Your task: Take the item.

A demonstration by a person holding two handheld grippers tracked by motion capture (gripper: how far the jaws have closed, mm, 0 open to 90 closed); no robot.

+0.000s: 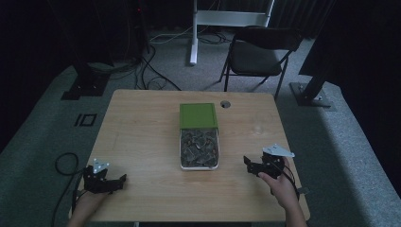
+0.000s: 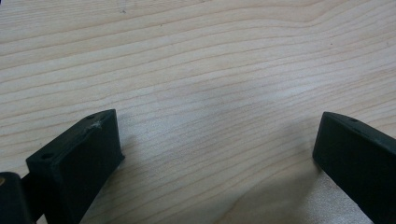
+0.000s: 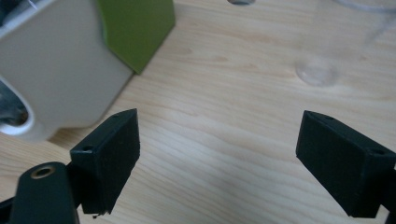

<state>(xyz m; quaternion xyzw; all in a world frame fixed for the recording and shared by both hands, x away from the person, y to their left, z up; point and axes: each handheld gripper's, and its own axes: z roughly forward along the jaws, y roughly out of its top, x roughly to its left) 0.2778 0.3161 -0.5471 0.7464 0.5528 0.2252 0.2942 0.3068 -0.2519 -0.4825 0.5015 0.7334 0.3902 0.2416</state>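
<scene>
- So there's a wooden table [image 1: 142, 137], and right about in the middle sits a white box [image 1: 199, 163] packed with dark, crinkly-looking bits. Can't really tell what those bits are from the high view, too dim and small.
- A green lid [image 1: 198, 115] rests over the far end of the box, so the far part is covered and the near part is open.
- The left gripper [image 1: 118, 182] is down at the near left corner of the table, held in the person's left hand [image 1: 87, 201], well apart from the box. Its jaws are spread wide with nothing between them. In the left gripper view the gripper [image 2: 217, 154] hangs over bare wood grain.
- The right gripper [image 1: 248, 164] is at the near right, in the person's right hand [image 1: 280, 185], pointing toward the box and near its right side but not touching it.
- The right gripper view has that gripper [image 3: 218, 149] with jaws wide apart too, nothing clamped. The box wall [image 3: 60, 70] and a corner of the lid [image 3: 135, 28] sit off to the upper left, just beyond the left jaw, with a gap.
- There's a small round hole [image 1: 225, 104] in the table just right of the lid.
- Behind the table, a black folding chair [image 1: 257, 54] stands on the grey carpet.
</scene>
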